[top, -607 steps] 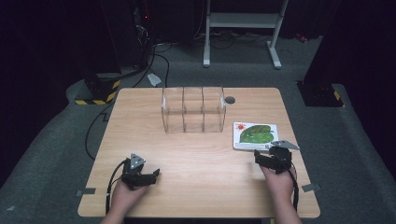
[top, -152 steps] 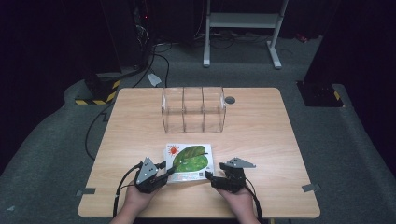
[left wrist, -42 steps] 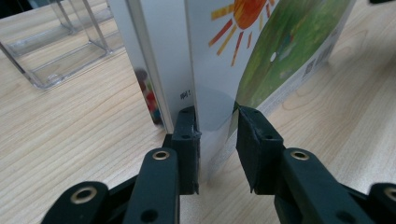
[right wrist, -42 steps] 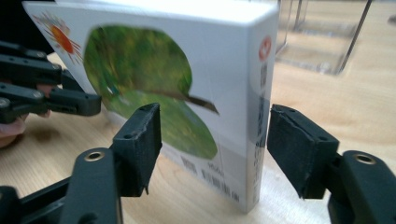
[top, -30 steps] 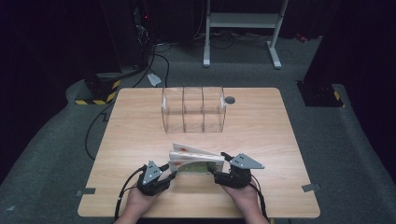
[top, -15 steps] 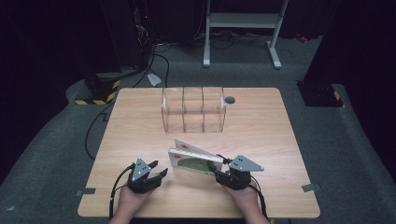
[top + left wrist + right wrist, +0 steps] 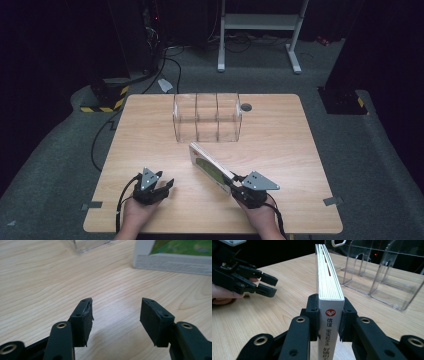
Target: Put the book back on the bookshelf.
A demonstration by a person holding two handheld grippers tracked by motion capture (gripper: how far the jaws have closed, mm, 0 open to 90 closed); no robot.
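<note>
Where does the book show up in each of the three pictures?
High view: the book stands on edge just right of centre, held by the right tongs.
Left gripper view: its cover is at the top right, resting on the table.
Right gripper view: its spine is at bottom centre, clamped between the jaws.
Shared landmark: the clear divider rack.

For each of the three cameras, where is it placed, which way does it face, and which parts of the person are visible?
High view: above the person's side, facing forward and down on the light wooden table; both forearms, left gripper, right gripper.
Left gripper view: on the left gripper, facing bare tabletop between its open jaws.
Right gripper view: on the right gripper, facing the clamped white-spined book; the other hand shows.
Shared: the book and the clear plastic three-slot rack.
</note>
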